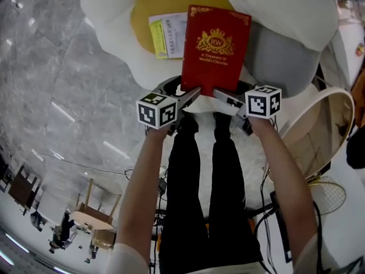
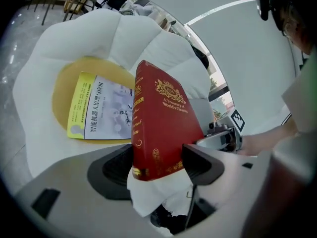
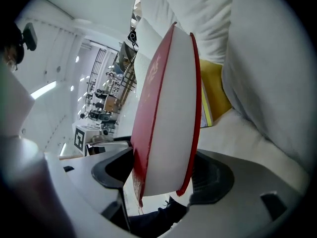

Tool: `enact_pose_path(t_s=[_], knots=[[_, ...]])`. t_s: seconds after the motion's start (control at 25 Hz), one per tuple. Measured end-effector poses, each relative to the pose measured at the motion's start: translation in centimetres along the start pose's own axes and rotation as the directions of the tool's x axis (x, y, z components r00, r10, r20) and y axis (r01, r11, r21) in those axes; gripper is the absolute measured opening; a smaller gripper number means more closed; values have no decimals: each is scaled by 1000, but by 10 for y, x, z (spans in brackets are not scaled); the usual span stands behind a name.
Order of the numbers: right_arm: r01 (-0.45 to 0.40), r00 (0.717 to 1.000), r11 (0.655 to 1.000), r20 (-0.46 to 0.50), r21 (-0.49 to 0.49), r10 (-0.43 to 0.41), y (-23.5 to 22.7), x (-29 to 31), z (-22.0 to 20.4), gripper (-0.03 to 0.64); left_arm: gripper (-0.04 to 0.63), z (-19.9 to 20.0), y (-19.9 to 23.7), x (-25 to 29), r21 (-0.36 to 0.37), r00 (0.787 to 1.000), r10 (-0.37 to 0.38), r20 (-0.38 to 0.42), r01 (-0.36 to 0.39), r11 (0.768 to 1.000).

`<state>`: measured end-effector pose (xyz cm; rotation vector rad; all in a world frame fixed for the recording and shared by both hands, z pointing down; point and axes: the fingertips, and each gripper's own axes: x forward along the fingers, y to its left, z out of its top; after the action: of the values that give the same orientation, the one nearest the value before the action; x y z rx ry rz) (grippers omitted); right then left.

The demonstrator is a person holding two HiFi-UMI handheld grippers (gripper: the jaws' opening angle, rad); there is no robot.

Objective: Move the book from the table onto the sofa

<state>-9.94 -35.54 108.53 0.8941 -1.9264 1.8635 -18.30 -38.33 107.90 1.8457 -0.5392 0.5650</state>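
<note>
A red hardback book (image 1: 215, 47) with gold print hangs tilted above a white, petal-shaped sofa (image 1: 108, 16) with a yellow middle (image 1: 147, 10). My left gripper (image 1: 191, 96) is shut on the book's near left corner, at the spine (image 2: 143, 128). My right gripper (image 1: 227, 100) is shut on the near right corner, across the page edges (image 3: 171, 128). In the left gripper view the left gripper (image 2: 158, 167) has a pad on each cover. In the right gripper view the right gripper (image 3: 163, 175) clamps the book's thickness. A thin yellow-and-white booklet (image 1: 168, 34) lies on the sofa's yellow middle, partly under the book.
The person's legs in black trousers (image 1: 205, 181) stand right below the grippers. A grey cushion (image 1: 279, 56) sits to the sofa's right. A round wooden-rimmed piece (image 1: 322, 127) and a racket (image 1: 328, 196) are at the right. Grey marble floor (image 1: 57, 84) lies to the left.
</note>
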Motion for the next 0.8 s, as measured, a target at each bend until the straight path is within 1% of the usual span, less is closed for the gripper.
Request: enact_pose_path(t_s=[0.24, 0.32, 0.48, 0.56, 0.64, 0.8], knots=[[21, 999, 996, 34, 91, -24, -27, 18, 11, 345, 308, 1, 27, 24, -73, 1000, 2, 14, -1, 997], [34, 999, 994, 32, 102, -37, -33, 22, 11, 345, 308, -1, 32, 29, -74, 1000, 4, 10, -3, 997], [88, 996, 991, 23, 105, -91, -41, 26, 7, 348, 308, -4, 38, 34, -45, 999, 28, -19, -29, 999], [137, 989, 987, 34, 85, -141, -42, 23, 11, 354, 304, -3, 39, 34, -38, 999, 41, -20, -41, 998], [210, 976, 976, 51, 50, -212, -44, 18, 11, 366, 299, -5, 38, 35, -46, 998, 51, -27, -52, 998], [368, 929, 929, 53, -39, -365, -55, 11, 3, 399, 273, -12, 41, 39, -54, 995, 76, -61, -79, 995]])
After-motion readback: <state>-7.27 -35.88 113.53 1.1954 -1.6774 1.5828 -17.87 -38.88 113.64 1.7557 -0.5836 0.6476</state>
